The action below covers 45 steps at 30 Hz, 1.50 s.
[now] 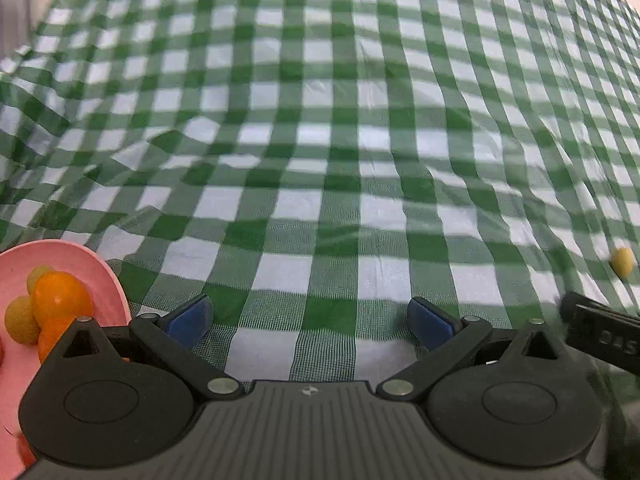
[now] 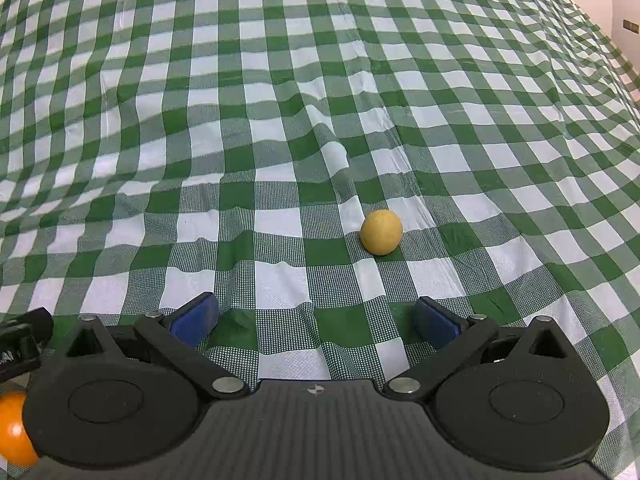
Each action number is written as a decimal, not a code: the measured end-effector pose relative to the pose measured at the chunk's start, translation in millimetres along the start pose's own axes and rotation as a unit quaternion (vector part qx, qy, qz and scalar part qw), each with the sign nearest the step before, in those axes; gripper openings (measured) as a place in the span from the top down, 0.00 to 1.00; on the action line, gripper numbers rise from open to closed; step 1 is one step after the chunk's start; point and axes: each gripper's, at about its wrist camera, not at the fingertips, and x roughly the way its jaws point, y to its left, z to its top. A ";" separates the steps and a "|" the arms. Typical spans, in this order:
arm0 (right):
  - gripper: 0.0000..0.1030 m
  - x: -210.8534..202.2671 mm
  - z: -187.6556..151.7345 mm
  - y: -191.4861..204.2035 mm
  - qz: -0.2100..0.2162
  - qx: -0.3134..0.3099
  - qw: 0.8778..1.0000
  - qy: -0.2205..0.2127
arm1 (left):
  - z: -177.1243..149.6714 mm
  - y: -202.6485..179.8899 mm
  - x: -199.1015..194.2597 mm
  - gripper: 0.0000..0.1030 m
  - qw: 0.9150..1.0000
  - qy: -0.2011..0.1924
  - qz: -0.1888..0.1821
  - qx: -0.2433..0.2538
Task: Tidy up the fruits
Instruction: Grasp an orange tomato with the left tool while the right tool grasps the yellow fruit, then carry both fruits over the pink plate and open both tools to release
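Nearest your lens, your left hand-held gripper (image 1: pixel 308 320) is hovering low over the desk's checked cloth (image 1: pixel 320 120), its blue pads (image 1: pixel 188 320) standing wide apart with nothing between them. Just beside its left finger, a pink plate (image 1: pixel 102 276) is sitting on the cloth at the lower left edge of the left wrist view. You are seeing several fruits piled on it: an orange (image 1: pixel 60 296) in the middle and small yellow-green round fruits (image 1: pixel 20 320) touching it on its left and behind it. Something red is peeking in at the plate's lower edge, too cut off to name.

Your right hand-held gripper (image 2: pixel 316 320) is likewise spread open and empty, its pads (image 2: pixel 436 322) resting just above the wrinkled cloth (image 2: pixel 280 100). Ahead of it and a little right of centre, a small yellow round fruit (image 2: pixel 381 232) is lying alone on the cloth, apart from both fingers and well apart from the plate. That same fruit (image 1: pixel 622 262) is showing, blurred, at the far right edge of the left wrist view, beyond the black body of your right tool.

At the lower left corner of the right wrist view, an orange (image 2: pixel 14 428) is partly showing behind the gripper's housing.
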 end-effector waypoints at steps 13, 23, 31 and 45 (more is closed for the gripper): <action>0.00 33.3 40.8 -46.0 0.046 -0.029 0.998 0.038 | -5.8 -13.7 -52.8 0.03 0.984 0.065 -0.132 0.104; 0.73 0.2 39.6 -51.6 0.038 -0.009 0.999 0.010 | -6.2 -26.4 -57.4 0.62 0.970 0.076 -0.195 0.124; 0.73 -118.4 27.3 12.8 0.175 -0.041 0.984 0.004 | 7.4 49.5 -137.6 0.62 0.981 0.064 -0.159 0.086; 0.72 -170.3 3.4 201.1 0.307 -0.120 0.942 0.053 | 30.0 203.0 -145.8 0.51 0.997 0.080 -0.008 0.014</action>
